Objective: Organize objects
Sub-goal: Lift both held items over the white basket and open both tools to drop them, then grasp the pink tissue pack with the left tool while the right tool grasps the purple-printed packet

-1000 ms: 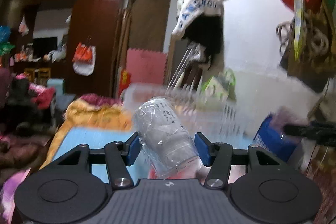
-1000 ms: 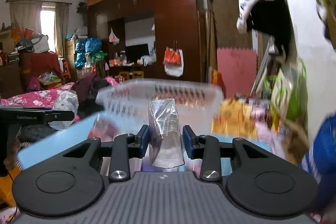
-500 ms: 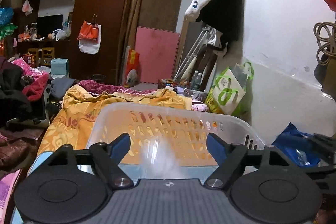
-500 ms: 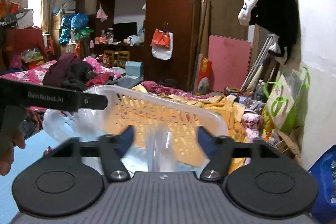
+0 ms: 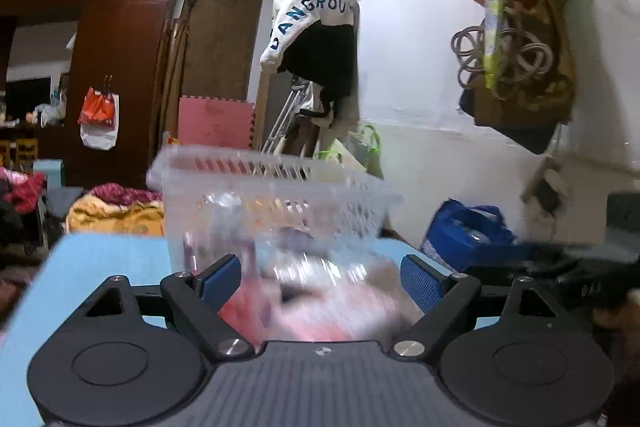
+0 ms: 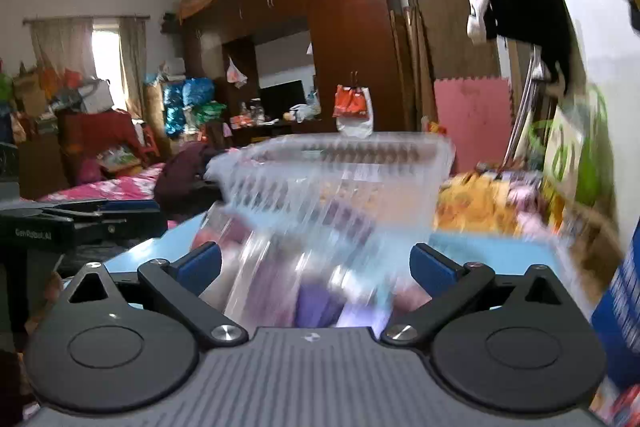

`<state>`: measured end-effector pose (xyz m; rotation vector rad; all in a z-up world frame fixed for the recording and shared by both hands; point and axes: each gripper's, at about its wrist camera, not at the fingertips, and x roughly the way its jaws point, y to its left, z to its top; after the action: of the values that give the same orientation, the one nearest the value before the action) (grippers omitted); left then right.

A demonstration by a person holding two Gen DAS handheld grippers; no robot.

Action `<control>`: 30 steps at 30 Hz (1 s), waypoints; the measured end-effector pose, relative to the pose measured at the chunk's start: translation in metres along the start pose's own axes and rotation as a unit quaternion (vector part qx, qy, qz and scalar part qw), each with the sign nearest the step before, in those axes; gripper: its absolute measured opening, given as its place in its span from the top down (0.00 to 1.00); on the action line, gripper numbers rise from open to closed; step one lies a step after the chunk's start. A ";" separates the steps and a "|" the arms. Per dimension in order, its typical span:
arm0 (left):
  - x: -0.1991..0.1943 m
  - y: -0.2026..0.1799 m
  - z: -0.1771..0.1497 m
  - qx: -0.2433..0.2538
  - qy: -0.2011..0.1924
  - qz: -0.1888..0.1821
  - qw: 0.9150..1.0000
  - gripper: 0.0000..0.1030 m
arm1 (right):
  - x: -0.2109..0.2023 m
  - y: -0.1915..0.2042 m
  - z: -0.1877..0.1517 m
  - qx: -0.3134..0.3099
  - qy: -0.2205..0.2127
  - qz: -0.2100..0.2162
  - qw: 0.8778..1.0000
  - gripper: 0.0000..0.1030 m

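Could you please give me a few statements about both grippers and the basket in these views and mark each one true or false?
1. The left gripper is open. True.
2. The right gripper is clamped on a plastic cup. False: its jaws are spread wide and pinch nothing; only blurred plastic items lie ahead of it.
3. A translucent slotted basket stands on the light blue table. True.
4. The basket is lying upside down. False: its rim faces up.
5. A white garment with blue letters hangs on the wall behind the basket. True.
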<state>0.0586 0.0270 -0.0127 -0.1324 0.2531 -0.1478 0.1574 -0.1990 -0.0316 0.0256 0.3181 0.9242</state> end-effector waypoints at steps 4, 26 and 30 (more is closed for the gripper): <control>0.002 -0.010 -0.011 0.011 0.006 -0.004 1.000 0.13 | 0.013 -0.003 -0.007 0.023 0.011 0.028 0.999 0.00; 0.046 0.021 -0.034 -0.074 0.045 -0.043 0.995 0.14 | 0.045 0.000 -0.009 0.022 0.050 0.048 0.997 0.49; 0.042 0.024 -0.035 -0.078 0.039 -0.044 0.995 0.15 | 0.045 0.005 -0.011 0.000 0.046 0.028 0.999 0.47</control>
<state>0.0932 0.0394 -0.0601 -0.2936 0.3374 -0.2201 0.1751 -0.1615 -0.0530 -0.0081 0.4052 0.9832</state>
